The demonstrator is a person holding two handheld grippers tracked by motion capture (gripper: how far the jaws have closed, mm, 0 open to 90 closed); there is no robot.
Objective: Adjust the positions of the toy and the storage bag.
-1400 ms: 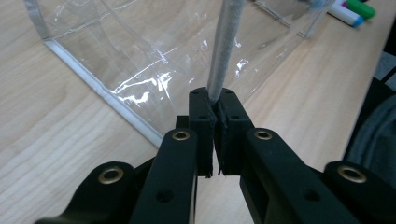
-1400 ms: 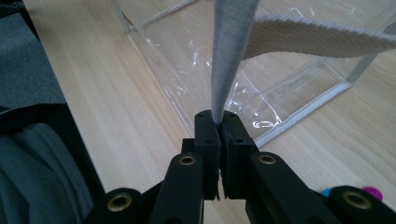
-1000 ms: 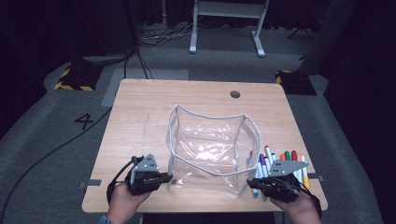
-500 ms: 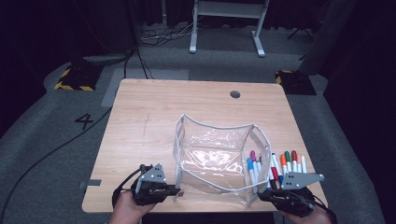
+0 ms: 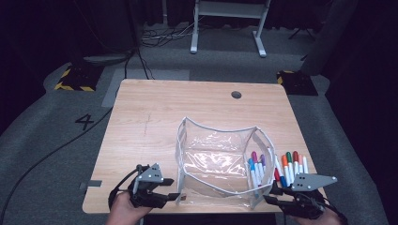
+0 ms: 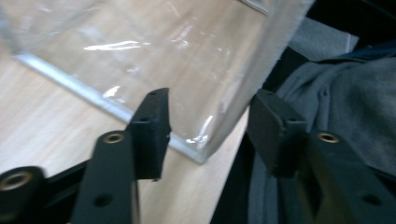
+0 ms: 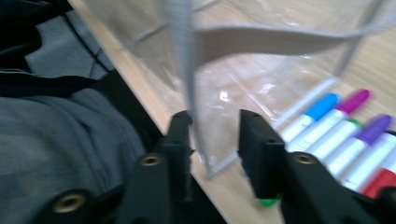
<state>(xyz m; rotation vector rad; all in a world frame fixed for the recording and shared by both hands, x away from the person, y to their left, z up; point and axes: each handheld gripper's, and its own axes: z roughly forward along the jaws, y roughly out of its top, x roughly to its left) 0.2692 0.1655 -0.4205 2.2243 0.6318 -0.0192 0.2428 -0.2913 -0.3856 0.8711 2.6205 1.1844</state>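
Both hand-held grippers, left (image 5: 174, 196) and right (image 5: 267, 199), had just opened, letting go of the clear plastic pouch's (image 5: 213, 159) 7 and 5 o'clock corners, jaws loosely straddling them.

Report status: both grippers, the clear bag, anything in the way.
Left gripper and right gripper just opening, jaws apart, bag corners between them. Clear bag stands open on table. Markers beside its right wall.
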